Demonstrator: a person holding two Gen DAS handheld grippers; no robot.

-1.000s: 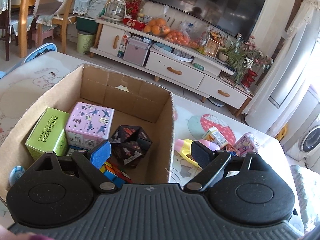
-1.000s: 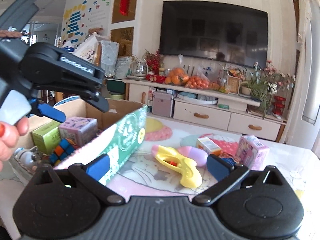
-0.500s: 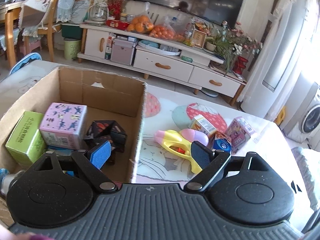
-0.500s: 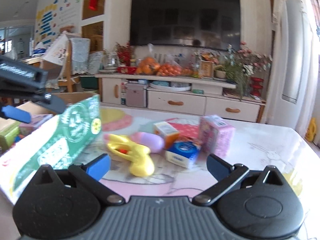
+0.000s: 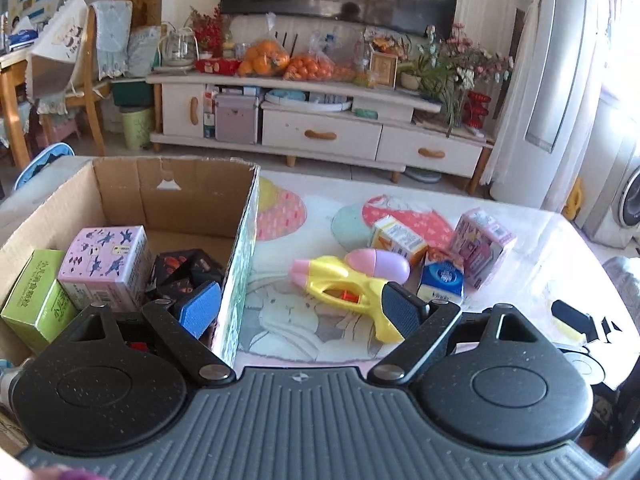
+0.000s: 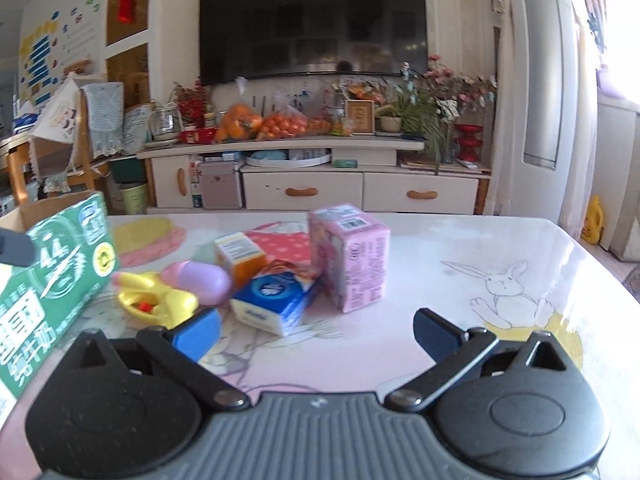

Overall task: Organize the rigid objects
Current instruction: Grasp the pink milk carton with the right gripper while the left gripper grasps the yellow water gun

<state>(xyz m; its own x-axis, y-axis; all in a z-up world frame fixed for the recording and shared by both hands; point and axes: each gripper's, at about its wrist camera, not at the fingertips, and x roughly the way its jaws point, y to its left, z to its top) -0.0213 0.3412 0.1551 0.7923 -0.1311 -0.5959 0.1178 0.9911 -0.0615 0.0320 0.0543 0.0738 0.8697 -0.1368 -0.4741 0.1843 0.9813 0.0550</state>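
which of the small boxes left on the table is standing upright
The pink box, farthest right. It stands tall on end, while the blue box lies flat and the orange box sits low behind it.

A cardboard box sits on the left of the desk, holding three smaller boxes side by side. To its right lie a toy water gun, then a small carton, a tissue pack and, farthest right, an apparently upright carton.
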